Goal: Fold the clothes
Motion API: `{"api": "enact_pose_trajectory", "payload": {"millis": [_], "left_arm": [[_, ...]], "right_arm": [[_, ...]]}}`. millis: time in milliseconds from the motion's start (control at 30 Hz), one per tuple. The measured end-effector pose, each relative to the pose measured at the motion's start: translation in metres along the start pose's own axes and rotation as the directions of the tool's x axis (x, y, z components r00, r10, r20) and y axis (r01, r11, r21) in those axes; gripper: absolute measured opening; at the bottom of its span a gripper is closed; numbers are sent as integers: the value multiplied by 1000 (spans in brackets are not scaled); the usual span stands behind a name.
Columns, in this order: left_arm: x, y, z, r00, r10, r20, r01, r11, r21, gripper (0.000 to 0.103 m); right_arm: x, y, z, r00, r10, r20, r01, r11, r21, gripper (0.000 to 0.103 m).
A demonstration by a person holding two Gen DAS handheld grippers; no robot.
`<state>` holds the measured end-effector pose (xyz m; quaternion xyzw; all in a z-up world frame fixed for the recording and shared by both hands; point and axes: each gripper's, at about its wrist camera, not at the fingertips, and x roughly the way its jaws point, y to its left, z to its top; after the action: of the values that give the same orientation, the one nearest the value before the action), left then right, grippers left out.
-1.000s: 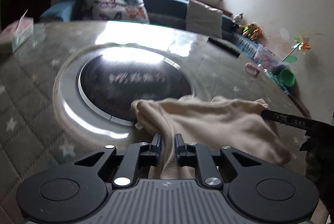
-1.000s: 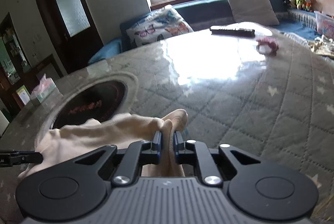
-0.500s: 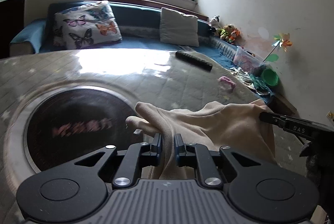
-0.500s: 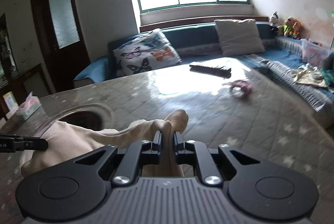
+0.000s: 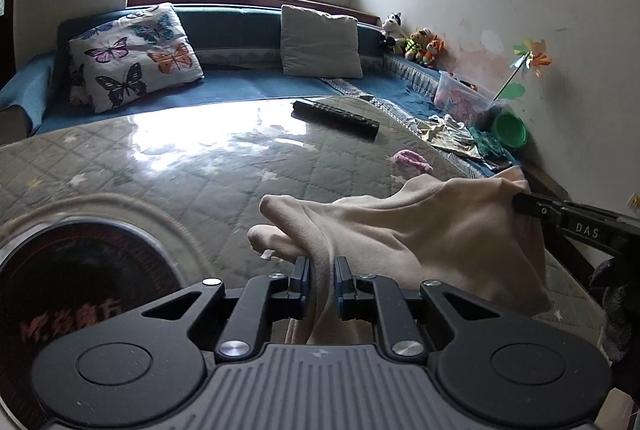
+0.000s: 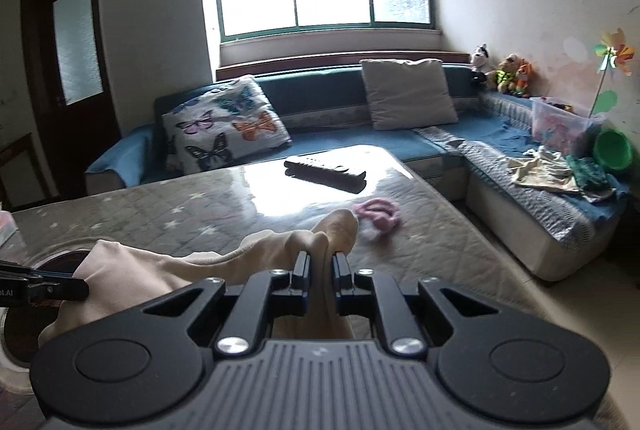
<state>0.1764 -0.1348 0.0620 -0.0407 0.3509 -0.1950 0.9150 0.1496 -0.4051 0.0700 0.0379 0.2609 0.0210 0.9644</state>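
Fingers of our left gripper (image 5: 321,272) and right gripper (image 6: 321,268) both pinch the beige garment (image 5: 420,234), lifted over the bench (image 5: 224,165); folding looks barely begun.

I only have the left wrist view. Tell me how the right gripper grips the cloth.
Observer: The right gripper is shut on a bunched edge of the beige cloth, which pokes out past its fingertips.
Operator: Report what lies just ahead of it.
Observer: A pink hair tie on the table, with the remote farther back.
Operator: Say what's off to its left.
Observer: A dark door with a frosted pane, which your view lacks.
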Motion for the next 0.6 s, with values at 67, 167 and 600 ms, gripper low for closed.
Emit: {"api": "enact_pose_trajectory", "payload": {"millis": [67,167,600], "left_arm": [[8,-7,4,1000,-1,-7,1,1000,11,14],[17,-14,8,1000,-4,-13,4,1000,25,14],[44,-27,14,999,5,-51,-2,999,54,14]], "right_arm": [[4,-7,3,1000,-15,0,15,1000,3,10],[10,-16,5,999,-35,1,35,999,4,10],[29,-37,0,996,-84,-29,84,996,16,10]]}}
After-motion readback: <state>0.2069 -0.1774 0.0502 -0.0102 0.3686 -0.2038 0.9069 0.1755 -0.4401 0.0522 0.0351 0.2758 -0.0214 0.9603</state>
